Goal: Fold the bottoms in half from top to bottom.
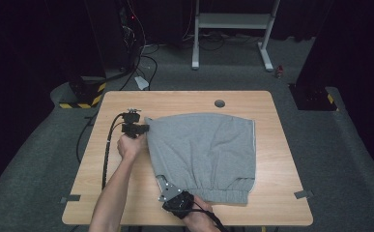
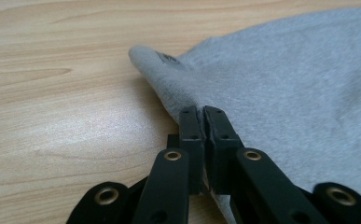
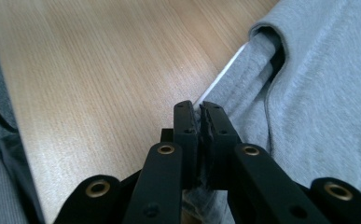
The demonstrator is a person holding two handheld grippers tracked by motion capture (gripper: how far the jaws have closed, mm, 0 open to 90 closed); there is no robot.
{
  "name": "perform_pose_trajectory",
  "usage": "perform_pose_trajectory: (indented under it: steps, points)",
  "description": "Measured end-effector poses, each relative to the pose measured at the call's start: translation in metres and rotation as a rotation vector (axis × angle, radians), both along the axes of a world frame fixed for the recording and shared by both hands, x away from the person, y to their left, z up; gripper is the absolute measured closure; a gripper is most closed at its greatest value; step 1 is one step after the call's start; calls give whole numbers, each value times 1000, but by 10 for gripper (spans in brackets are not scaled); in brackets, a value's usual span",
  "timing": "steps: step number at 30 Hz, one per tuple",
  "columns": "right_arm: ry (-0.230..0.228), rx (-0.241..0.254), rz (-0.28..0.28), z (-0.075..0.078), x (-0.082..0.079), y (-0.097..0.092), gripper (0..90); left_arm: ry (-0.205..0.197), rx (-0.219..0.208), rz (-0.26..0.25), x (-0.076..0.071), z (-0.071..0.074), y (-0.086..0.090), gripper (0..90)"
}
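Note:
A grey garment (image 1: 204, 154) with an elastic band along its near edge lies spread on the wooden table (image 1: 126, 101). My left gripper (image 1: 145, 128) is shut on the garment's far left corner; in the left gripper view the grey cloth (image 2: 285, 84) runs between the closed jaws of the left gripper (image 2: 200, 112). My right gripper (image 1: 164, 186) is shut on the near left edge of the garment. In the right gripper view the jaws of the right gripper (image 3: 199, 108) pinch the grey cloth (image 3: 318, 93) beside a white seam (image 3: 225, 70).
A round cable hole (image 1: 219, 103) sits near the table's far edge. Bare wood lies left of the garment. A white desk frame (image 1: 233, 29) and cables stand on the floor beyond the table. Grey tape tabs (image 1: 303, 194) mark the near corners.

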State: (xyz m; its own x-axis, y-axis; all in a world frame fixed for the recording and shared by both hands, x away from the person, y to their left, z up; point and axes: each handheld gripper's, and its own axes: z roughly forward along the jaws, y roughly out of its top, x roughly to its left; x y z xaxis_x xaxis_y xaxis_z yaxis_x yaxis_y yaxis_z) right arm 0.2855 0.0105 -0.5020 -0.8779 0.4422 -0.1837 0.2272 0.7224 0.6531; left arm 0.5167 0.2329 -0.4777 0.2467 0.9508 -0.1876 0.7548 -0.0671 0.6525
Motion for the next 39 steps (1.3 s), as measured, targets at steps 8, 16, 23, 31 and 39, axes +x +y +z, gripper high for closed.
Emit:
perform_pose_trajectory:
  steps: [8, 16, 23, 31, 39]
  points:
    - [4, 26, 7, 14, 2, -7, 853, -29, -72, 32, -4, 10, 10, 866]
    - [13, 53, 14, 26, 4, -8, 854, -64, -117, 40, -7, 22, 19, 868]
    - [41, 96, 31, 38, 5, -7, 854, -103, -134, 32, -11, 30, 25, 868]
    - [63, 119, 50, 46, 5, -2, 855, -131, -123, 13, -12, 45, 29, 868]
    - [69, 143, 78, 61, 5, 4, 855, -153, -154, 31, -17, 57, 42, 869]
